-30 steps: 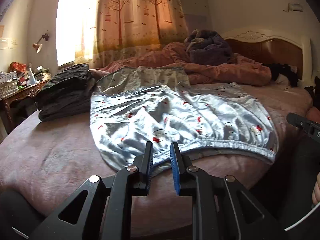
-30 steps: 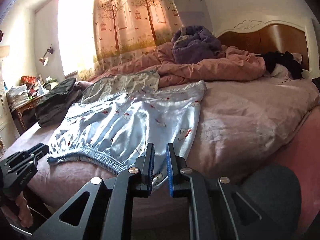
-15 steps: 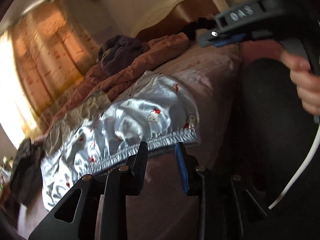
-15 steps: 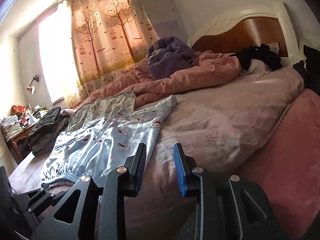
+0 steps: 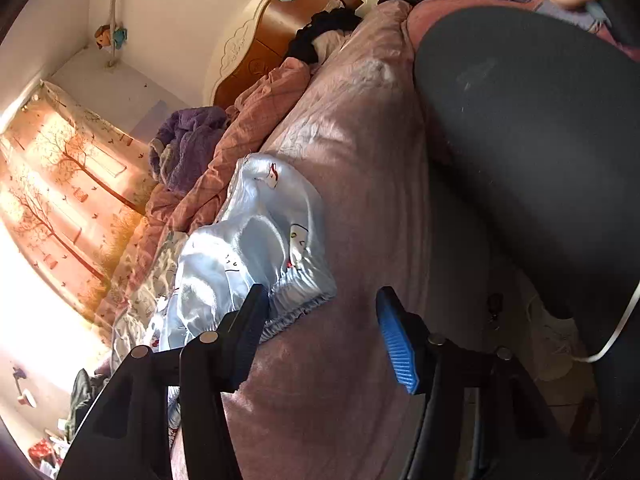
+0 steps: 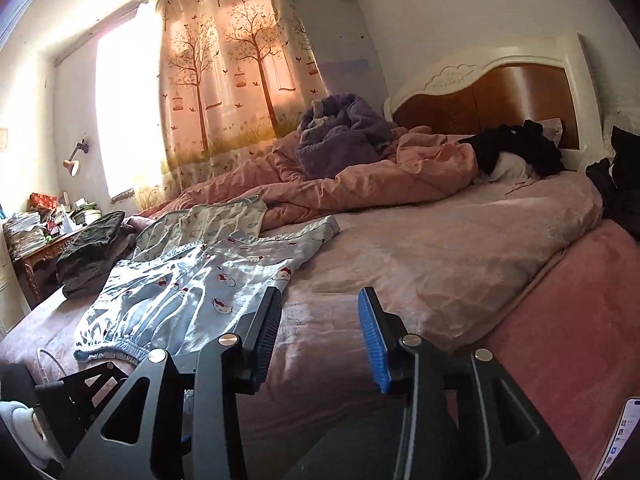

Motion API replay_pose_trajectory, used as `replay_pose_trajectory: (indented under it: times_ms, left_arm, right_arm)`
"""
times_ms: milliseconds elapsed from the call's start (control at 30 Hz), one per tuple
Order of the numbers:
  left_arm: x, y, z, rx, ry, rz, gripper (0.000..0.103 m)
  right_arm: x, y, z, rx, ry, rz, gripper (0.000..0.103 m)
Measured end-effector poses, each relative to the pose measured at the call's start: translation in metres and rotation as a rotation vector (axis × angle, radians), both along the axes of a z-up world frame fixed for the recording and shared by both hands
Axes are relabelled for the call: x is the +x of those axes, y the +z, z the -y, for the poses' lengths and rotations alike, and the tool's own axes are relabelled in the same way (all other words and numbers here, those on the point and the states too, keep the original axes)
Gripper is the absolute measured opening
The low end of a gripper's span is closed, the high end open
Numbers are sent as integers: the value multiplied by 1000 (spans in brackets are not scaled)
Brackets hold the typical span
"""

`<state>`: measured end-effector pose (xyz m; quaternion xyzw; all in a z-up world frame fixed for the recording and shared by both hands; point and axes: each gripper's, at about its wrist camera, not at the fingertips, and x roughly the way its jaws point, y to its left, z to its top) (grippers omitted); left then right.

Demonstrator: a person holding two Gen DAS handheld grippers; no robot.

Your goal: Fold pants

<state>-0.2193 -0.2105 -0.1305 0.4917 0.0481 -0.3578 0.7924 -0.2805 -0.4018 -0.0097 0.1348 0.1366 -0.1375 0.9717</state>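
Spread out on the pink bedsheet [image 6: 420, 264], the light-blue satin pants [image 6: 188, 292] lie flat with the gathered elastic waistband [image 6: 116, 350] toward the near edge of the bed and the legs running away toward the window. They carry a small red-and-white cartoon print. In the left wrist view the scene is rolled steeply to one side, and the same pants [image 5: 248, 248] show with the waistband corner [image 5: 308, 300] bunched just beside the left gripper's dark finger [image 5: 248, 328]; whether that finger actually touches the fabric is hard to say from this angle.

Both tools hold nothing. The left gripper [image 5: 324, 340] has its fingers spread wide over bare sheet beside the waistband corner. The right gripper [image 6: 320, 340] is likewise spread wide, its left finger in front of the pants' right edge and its blue-padded finger [image 6: 372, 340] over bare sheet.

Under the far end of the pants lies another pale printed garment [image 6: 216, 220]. To the left of both sits a pile of dark folded clothes [image 6: 92, 252], and beyond that a cluttered wooden side table [image 6: 36, 236]. A rumpled pink duvet [image 6: 360, 184] crosses the bed further back, with a purple fleece bundle [image 6: 344, 136] on top of it. Black clothing [image 6: 516, 148] rests near the white-and-wood headboard [image 6: 500, 96]. A tree-print curtain [image 6: 232, 80] hangs at the bright window.
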Motion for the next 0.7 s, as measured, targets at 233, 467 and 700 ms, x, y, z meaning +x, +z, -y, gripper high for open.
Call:
replay_pose_trajectory:
  times_ms: [233,467,700]
  left_arm:
    - [8,12,-1,-96,46,-47,25]
    - [8,36,-12,-192,70,-94,9]
    - [11,42,-2,-213,74,-75,27]
  right_arm:
    - [9,-2,10,22,-30,-11,41]
    - [38,12,28,93,106,7,41]
    - [137,41,72,279,372,-4,47]
